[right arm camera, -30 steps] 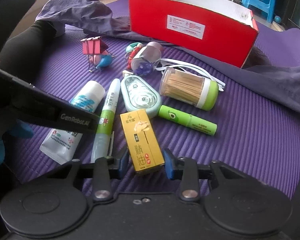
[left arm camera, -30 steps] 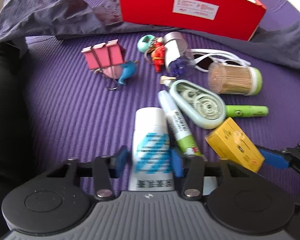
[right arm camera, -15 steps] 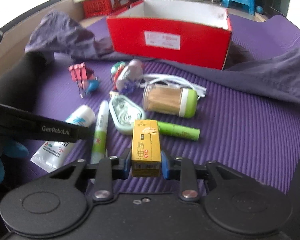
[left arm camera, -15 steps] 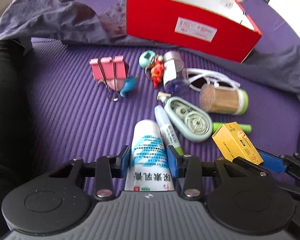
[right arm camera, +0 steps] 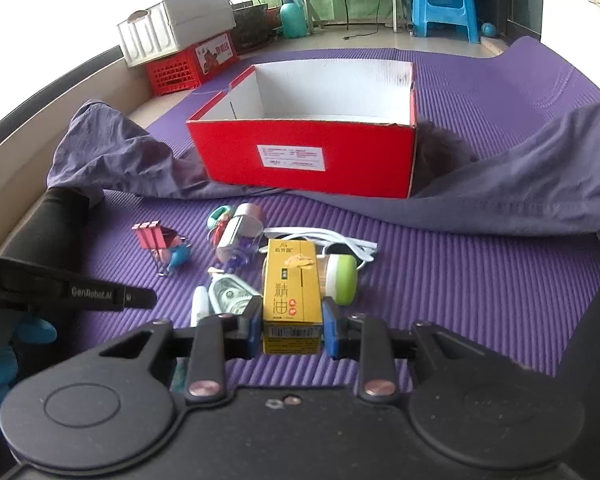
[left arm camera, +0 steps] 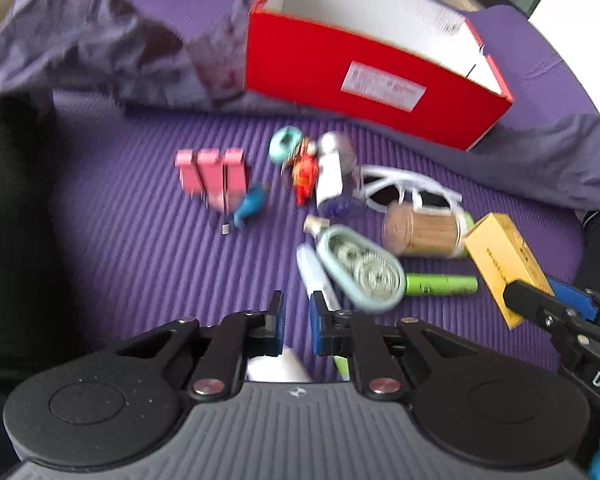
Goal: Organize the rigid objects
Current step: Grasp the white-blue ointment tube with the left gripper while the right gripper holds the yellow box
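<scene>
The right gripper (right arm camera: 289, 326) has its jaws closed on the sides of a small yellow cardboard box with printed characters (right arm camera: 292, 296), held upright and lifted above the ribbed purple foam mat (right arm camera: 440, 280). The left gripper (left arm camera: 297, 325) shows its jaws drawn narrow; a white tube (left arm camera: 278, 366) shows only as a sliver below and behind them, and whether they pinch it cannot be told.

Just ahead of the left jaws lie a white and green pen (left arm camera: 314, 276), a pale green oval correction tape dispenser (left arm camera: 360, 270) and a green cylindrical stick (left arm camera: 440, 285). Farther ahead rest a clear toothpick jar with a green cap (left arm camera: 424, 234), white-framed sunglasses (left arm camera: 404, 188) and pink binder clips (left arm camera: 212, 172). Beyond everything sits an open red cardboard box with a white interior (right arm camera: 304, 156), flanked by grey-purple cloth (right arm camera: 520, 192).
</scene>
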Demonstrator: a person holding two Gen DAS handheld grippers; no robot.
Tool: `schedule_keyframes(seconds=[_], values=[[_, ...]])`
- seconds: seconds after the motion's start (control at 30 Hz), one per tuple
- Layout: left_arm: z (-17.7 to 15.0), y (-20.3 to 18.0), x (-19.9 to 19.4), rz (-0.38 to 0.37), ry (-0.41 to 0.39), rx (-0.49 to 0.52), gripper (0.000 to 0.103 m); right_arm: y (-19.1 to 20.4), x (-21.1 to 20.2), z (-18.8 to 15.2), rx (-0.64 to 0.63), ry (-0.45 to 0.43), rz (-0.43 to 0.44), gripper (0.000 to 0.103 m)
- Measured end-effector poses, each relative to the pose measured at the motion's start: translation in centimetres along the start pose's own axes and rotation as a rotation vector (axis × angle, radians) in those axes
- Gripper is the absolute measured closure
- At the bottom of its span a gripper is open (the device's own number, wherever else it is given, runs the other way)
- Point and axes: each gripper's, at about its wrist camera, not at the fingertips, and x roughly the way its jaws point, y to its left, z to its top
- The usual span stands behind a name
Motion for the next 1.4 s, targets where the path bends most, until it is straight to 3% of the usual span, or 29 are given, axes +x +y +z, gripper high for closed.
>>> schedule_keyframes(seconds=[0.27, 0.4, 0.43, 0.53, 0.6, 0.7, 0.8, 0.93, 1.1, 1.2, 1.3, 1.4], values=[[-3.0, -0.2, 0.6, 0.039, 0.079, -0.011, 0.088, -0.4, 0.3, -2.5, 0.041, 0.016, 0.009, 0.074], [-3.4, -1.1, 1.4, 0.069, 0.132, -0.01, 0.065, -0.7, 0.2, -2.9, 0.046, 0.001, 0.0, 0.074], [-3.6, -1.3, 1.3, 0.063, 0.133, -0.004, 0.063, -0.8, 0.2, -2.9, 0.049, -0.003, 0.0, 0.074], [-3.7, -1.4, 0.5, 0.075, 0.103, 0.003, 0.051, -1.0, 0.1, -3.1, 0.057, -0.009, -0.004, 0.074], [-3.5, -1.1, -0.1, 0.092, 0.08, -0.004, 0.033, -1.2, 0.1, -3.1, 0.067, -0.011, -0.003, 0.074], [-3.5, -0.3, -0.7, 0.122, 0.084, -0.053, 0.021, -1.3, 0.1, -3.1, 0.075, -0.02, 0.003, 0.074], [-4.0, 0.5, 0.0, 0.191, 0.147, -0.111, 0.021, -1.3, 0.2, -3.2, 0.075, -0.024, 0.005, 0.074], [-4.9, -0.3, 1.3, 0.258, 0.183, -0.052, 0.021, -1.2, 0.2, -3.3, 0.072, -0.03, 0.008, 0.074], [-6.1, -1.0, 3.7, 0.276, 0.276, -0.023, 0.021, -1.3, 0.0, -3.3, 0.077, -0.04, 0.003, 0.074], [-6.3, -0.8, 3.6, 0.266, 0.251, -0.037, 0.021, -1.4, -0.2, -3.4, 0.08, -0.047, 0.001, 0.074], [-6.5, 0.0, 3.2, 0.217, 0.224, -0.089, 0.035, -1.3, -0.3, -3.4, 0.08, -0.048, 0.0, 0.074], [-6.7, 0.7, 2.8, 0.213, 0.197, -0.104, 0.048, -1.3, -0.2, -3.4, 0.078, -0.048, -0.002, 0.074]])
